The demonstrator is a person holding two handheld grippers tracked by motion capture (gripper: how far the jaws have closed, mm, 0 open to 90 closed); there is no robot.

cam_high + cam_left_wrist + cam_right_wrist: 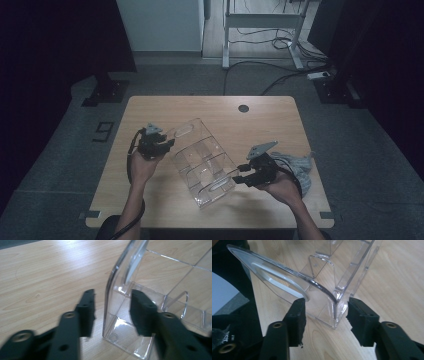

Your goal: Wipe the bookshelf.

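Observation:
A clear plastic organiser box [202,162] with dividers and a slot handle in each end wall stands slantwise on the wooden table [165,107]. My left gripper [161,142] is at its far left end. In the left gripper view the jaws of this gripper [112,307] stand apart on either side of the box's end wall [117,280], with a gap at each pad. My right gripper [243,175] is at the near right end. Its jaws [327,312] straddle the box's corner [334,315], open, with no pad pressing on it.
A grey cloth [300,167] lies crumpled at the table's right edge, behind my right hand. A round cable hole [243,108] sits near the far edge. Beyond the table are a white desk frame [260,30] and cables on the floor.

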